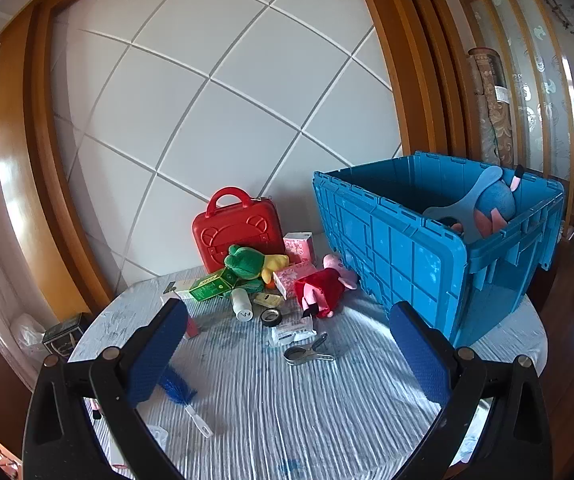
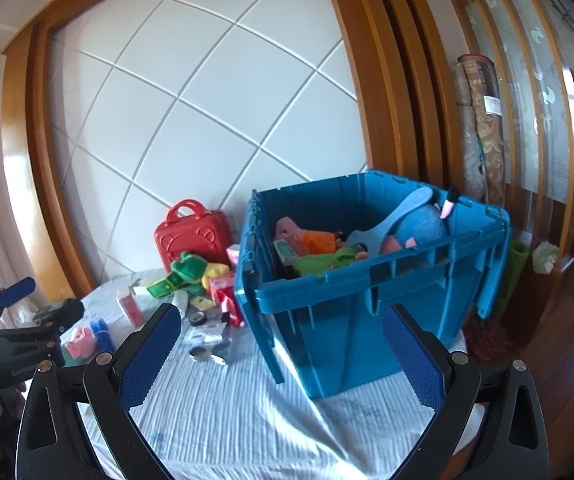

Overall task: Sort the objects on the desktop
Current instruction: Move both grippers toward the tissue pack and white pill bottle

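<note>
Left gripper (image 1: 287, 360): its two blue pads are wide apart, with nothing between them; it hangs above the cloth-covered table (image 1: 307, 420). In the right wrist view the same tool shows at the far left edge (image 2: 15, 320).
Right gripper (image 2: 283, 356): its fingers are spread apart and empty, in front of the blue crate (image 2: 351, 312).
Only in left view: a blue brush (image 1: 179, 392) with a white handle lies on the cloth just beside the left pad; a metal clip (image 1: 307, 354) lies between the pads, further away.
Only in right view: the inside of the crate, with a pink plush (image 2: 287, 227), an orange thing, a green cloth (image 2: 327, 260) and a big blue plush (image 2: 419, 226).
Pile to sort: left of the crate, near the wall, stand a red case (image 1: 237, 228), a green frog plush (image 1: 247, 262), a green box (image 1: 211, 288), a white bottle (image 1: 242, 304), a tape roll (image 1: 271, 316) and a pig doll in a red dress (image 1: 323, 288).
In the way: in the right wrist view the crate's left corner hides part of the pile.
</note>
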`<state>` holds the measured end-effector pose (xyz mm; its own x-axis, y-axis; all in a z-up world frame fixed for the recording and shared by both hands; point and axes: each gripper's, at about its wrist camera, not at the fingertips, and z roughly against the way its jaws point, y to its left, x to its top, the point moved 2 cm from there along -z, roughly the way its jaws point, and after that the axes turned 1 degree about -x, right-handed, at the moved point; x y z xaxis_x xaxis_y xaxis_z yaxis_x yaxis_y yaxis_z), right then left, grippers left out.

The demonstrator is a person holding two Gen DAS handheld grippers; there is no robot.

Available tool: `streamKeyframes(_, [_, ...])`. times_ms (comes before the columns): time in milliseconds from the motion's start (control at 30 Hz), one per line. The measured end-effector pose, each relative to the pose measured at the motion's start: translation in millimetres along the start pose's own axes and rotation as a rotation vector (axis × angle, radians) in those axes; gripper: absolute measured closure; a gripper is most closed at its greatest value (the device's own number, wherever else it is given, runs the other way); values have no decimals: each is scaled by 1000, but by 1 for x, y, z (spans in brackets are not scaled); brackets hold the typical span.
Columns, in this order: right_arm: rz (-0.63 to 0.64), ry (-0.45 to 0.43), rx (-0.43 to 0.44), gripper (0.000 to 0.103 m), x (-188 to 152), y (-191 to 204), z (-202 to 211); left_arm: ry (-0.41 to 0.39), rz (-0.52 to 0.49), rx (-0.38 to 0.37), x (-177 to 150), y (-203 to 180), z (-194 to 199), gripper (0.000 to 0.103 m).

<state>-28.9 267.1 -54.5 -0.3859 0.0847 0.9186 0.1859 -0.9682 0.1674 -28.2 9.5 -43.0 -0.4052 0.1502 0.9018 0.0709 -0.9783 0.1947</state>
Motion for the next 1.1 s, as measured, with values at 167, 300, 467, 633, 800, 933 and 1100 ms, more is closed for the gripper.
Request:
streamKeyframes(167, [19,12,34,1,0,17,-14,30,14,30,-10,16,-15,0])
streamKeyframes(300, [33,31,58,1,-2,35,-32,45,20,45,-19,34,-29,0])
streamKeyframes(467, [56,52,86,1,-3,63,-63,66,23,57,-28,66,-59,0])
streamKeyframes(633, [69,106,105,1,-7,101,-116,87,23,65,-37,108,-97,0])
streamKeyframes(800, [68,165,105,1,-11,146,-175,115,3,55,-38,159,-142,0])
streamKeyframes(933, [50,193,100,1,-11,176,-212,125,-17,62,-34,199,-171,0])
streamKeyframes(1100, [52,215,91,1,-9,208,-248,118,-18,92,-23,246,-203,0])
